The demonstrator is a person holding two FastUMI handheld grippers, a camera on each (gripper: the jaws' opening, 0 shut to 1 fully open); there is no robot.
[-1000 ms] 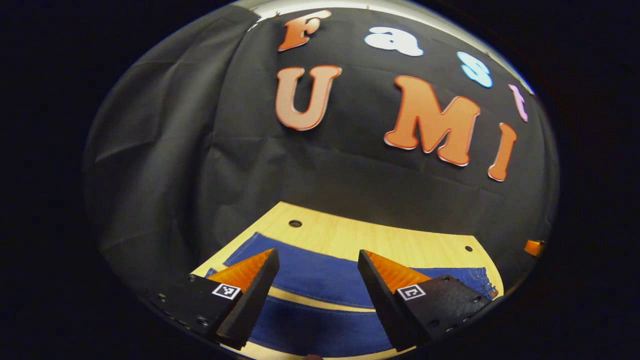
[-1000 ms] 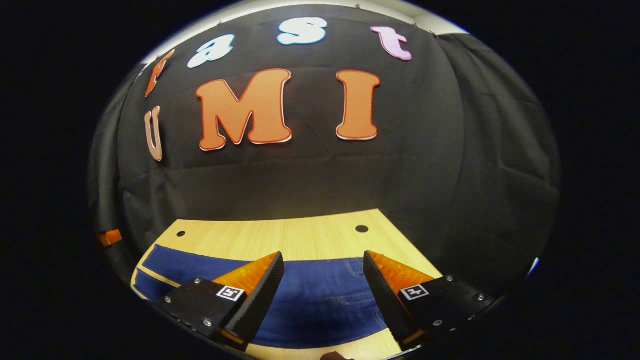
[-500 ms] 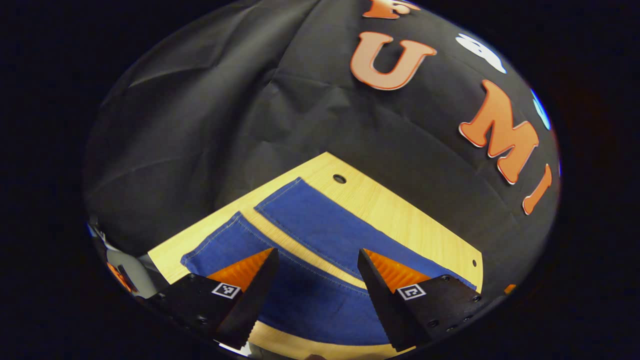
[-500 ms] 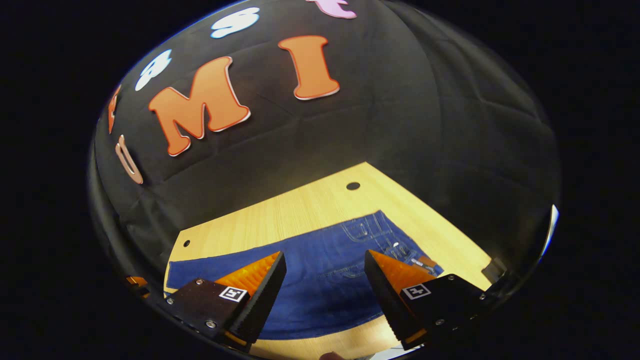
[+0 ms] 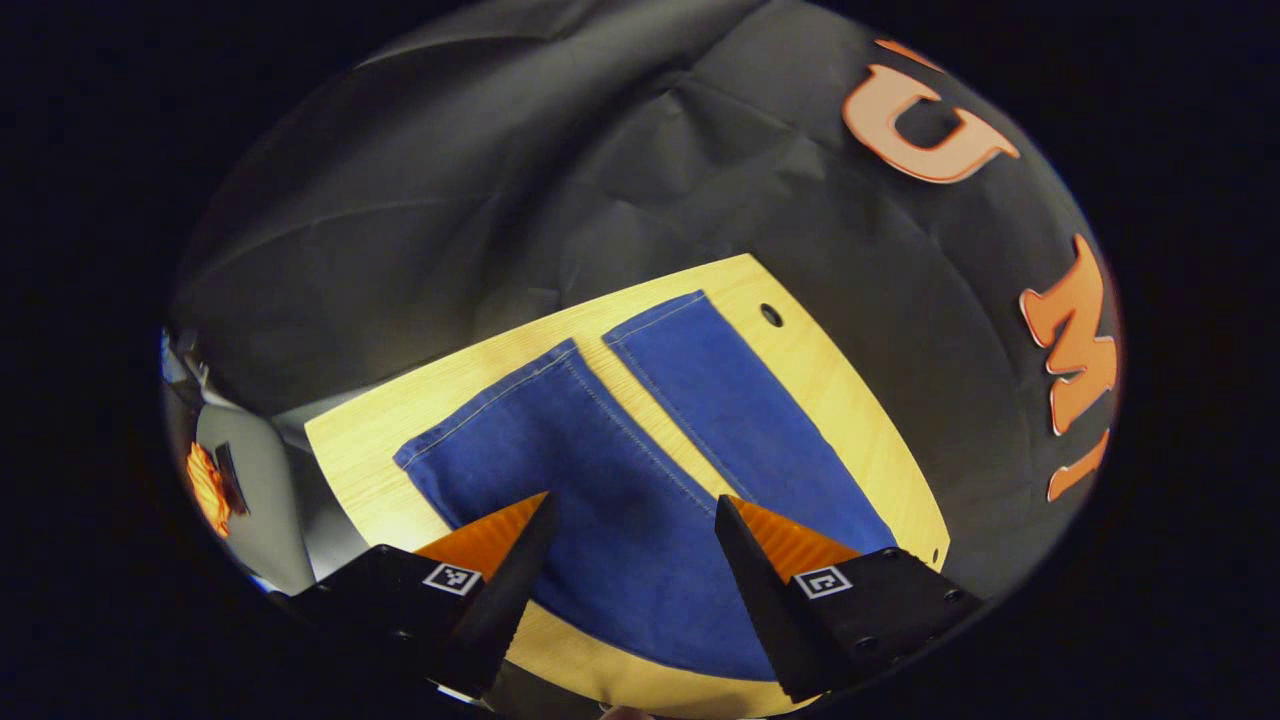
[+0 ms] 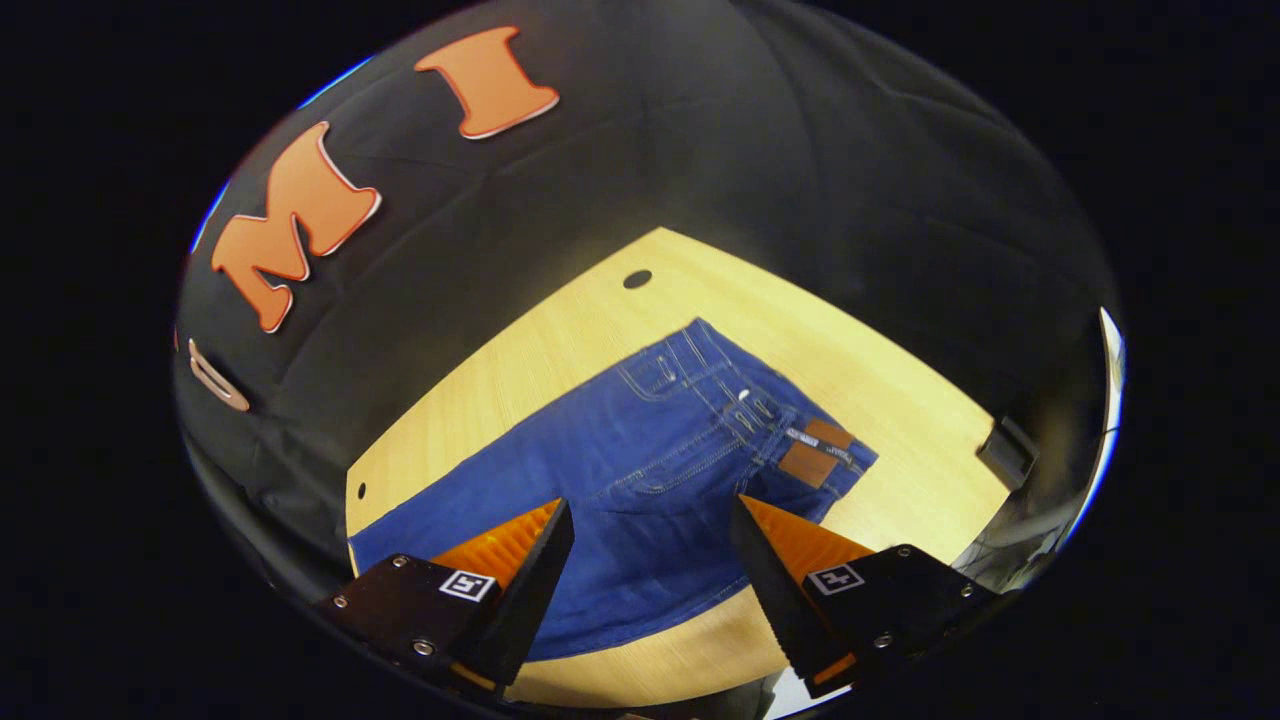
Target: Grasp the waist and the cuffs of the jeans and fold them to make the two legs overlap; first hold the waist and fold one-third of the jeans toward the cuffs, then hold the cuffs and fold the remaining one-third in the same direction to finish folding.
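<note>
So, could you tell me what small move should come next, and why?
Probably lower both open grippers, left at a cuff, right at the waist: the blue denim jeans lie flat on the light wooden table, legs still side by side.

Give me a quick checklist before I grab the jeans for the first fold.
1. Jeans lying flat on the table: ok.
2. Legs overlapped: not ok, the two legs lie side by side with a strip of table between.
3. Left gripper open, above the legs: ok.
4. Right gripper open, near the waist: ok.
5. Cuffs unfolded: ok.
6. Either gripper touching denim: cannot tell.
</note>
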